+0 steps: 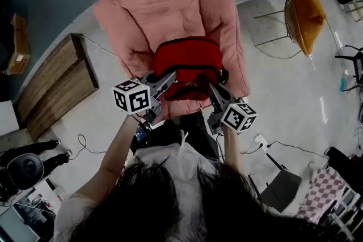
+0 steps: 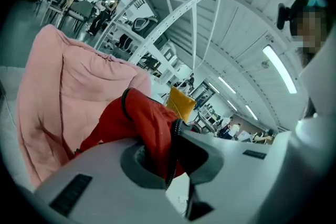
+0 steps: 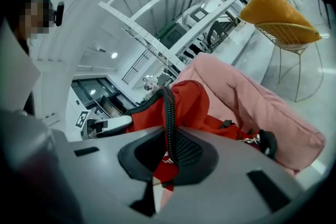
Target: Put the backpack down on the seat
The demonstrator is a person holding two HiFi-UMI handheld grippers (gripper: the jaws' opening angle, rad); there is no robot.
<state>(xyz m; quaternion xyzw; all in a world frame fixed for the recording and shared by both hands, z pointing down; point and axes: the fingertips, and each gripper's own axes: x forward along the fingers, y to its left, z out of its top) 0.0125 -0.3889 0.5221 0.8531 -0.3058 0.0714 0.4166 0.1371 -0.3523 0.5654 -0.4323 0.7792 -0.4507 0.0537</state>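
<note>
A red backpack (image 1: 187, 62) hangs over the front of the pink padded armchair's seat (image 1: 170, 8); whether it rests on the cushion is unclear. My left gripper (image 1: 169, 77) is shut on the backpack's left edge. My right gripper (image 1: 211, 89) is shut on its right edge. In the left gripper view, red fabric with a black zip edge (image 2: 142, 123) is pinched in the left gripper (image 2: 169, 165), with the armchair (image 2: 63, 92) behind. In the right gripper view, a black ribbed edge of the backpack (image 3: 194, 99) runs into the right gripper (image 3: 165, 157).
A wire chair with a yellow cushion (image 1: 303, 5) stands right of the armchair. A low wooden platform (image 1: 57, 85) lies to the left. Cables and a power strip (image 1: 262, 140) trail on the floor near a dark chair (image 1: 282, 187). The person's hair fills the bottom of the head view.
</note>
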